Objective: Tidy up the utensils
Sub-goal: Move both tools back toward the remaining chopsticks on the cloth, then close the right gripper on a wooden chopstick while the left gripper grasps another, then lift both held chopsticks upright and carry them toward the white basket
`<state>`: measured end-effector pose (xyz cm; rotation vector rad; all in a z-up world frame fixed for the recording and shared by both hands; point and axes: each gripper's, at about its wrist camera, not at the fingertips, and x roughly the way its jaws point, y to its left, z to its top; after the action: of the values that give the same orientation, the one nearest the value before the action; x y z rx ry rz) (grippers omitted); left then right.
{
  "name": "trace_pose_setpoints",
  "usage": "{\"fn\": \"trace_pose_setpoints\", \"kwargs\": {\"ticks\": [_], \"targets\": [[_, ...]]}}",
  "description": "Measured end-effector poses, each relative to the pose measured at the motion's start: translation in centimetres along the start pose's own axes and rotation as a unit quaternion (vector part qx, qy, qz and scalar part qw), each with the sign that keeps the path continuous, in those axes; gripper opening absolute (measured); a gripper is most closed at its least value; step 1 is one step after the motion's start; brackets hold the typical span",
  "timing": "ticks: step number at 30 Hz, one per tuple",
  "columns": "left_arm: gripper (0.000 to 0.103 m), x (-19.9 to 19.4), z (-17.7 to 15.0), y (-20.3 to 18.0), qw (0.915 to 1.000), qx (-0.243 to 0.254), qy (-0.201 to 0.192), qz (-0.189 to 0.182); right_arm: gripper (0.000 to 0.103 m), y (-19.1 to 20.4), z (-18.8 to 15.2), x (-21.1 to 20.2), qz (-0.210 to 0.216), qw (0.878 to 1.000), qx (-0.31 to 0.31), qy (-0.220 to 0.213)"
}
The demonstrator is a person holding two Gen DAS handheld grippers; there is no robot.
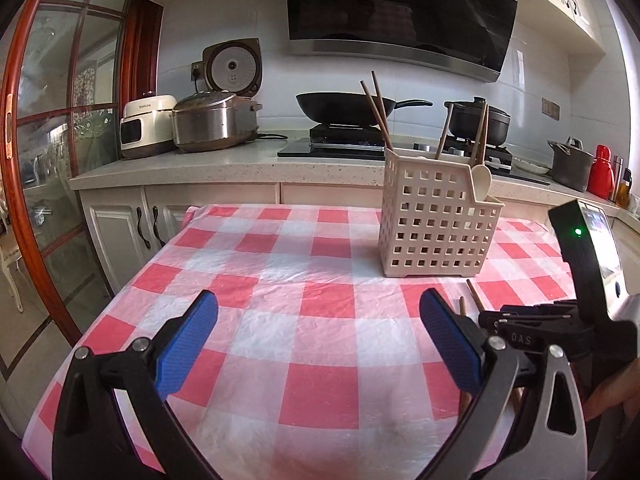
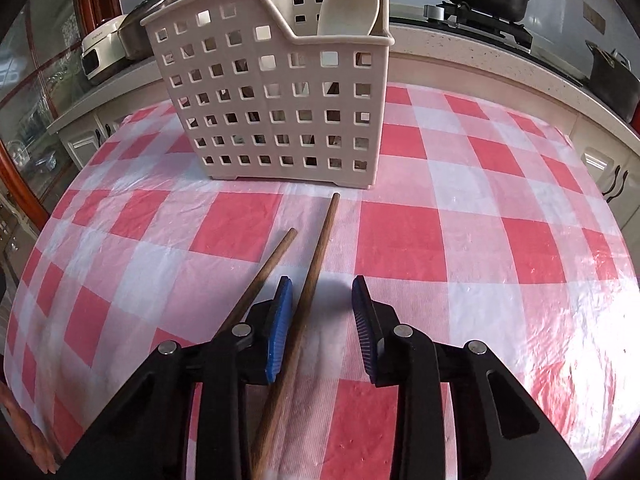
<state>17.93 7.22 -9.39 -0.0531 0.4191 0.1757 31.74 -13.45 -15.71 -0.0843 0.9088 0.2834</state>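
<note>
Checked-cloth table (image 2: 500, 216), cream slotted basket (image 2: 272, 112), two wooden chopsticks (image 2: 316, 264) lying flat

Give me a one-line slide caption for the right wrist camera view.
Right gripper open around one wooden chopstick on the checked tablecloth, a second chopstick beside it, before the utensil basket.

Black tongs (image 2: 322, 322) with ribbed blue pads (image 2: 279, 328) and silver pivot screws (image 2: 403, 331).
</note>
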Motion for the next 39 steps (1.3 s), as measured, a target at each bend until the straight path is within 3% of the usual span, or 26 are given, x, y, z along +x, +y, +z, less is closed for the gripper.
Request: {"fn": "trace_pose_setpoints", "kwargs": {"ticks": [8, 11, 16, 20, 23, 25, 28, 39], "targets": [[0.098, 0.5, -0.4, -0.4, 0.9998, 0.006, 0.019, -0.002, 0.027, 0.8, 0.6, 0.5, -0.026, 0.999, -0.031, 0.006], [0.098, 0.4, -0.4, -0.8, 0.9997, 0.008, 0.021, -0.004, 0.009, 0.7, 0.2, 0.2, -0.012, 0.999, -0.034, 0.007], [0.098, 0.6, -0.1, -2.3, 0.9989, 0.032, 0.031, -0.013, 0.006, -0.4, -0.9, -0.6, 0.010, 1.000, -0.018, 0.002], [0.096, 2.1, 0.2, -4.0, 0.9948, 0.051, 0.073, -0.050, 0.006, -2.5, -1.9, -1.6, 0.021, 1.000, 0.008, -0.003], [0.082, 3.6, 0.1, -5.8, 0.9870, 0.067, 0.116, -0.089, 0.006, -4.4, -2.6, -2.6, 0.026, 0.999, 0.026, -0.010], [0.065, 4.9, -0.1, -7.4, 0.9784, 0.082, 0.147, -0.120, 0.006, -5.2, -2.8, -3.1, 0.028, 0.999, 0.032, -0.013], [0.052, 6.5, -0.7, -9.4, 0.9682, 0.102, 0.180, -0.140, 0.006, -6.1, -3.2, -3.8, 0.037, 0.998, 0.039, -0.019], [0.032, 11.0, -1.6, -12.8, 0.9511, 0.138, 0.237, -0.142, 0.006, -7.2, -4.2, -3.1, 0.062, 0.997, 0.048, -0.008]]}}
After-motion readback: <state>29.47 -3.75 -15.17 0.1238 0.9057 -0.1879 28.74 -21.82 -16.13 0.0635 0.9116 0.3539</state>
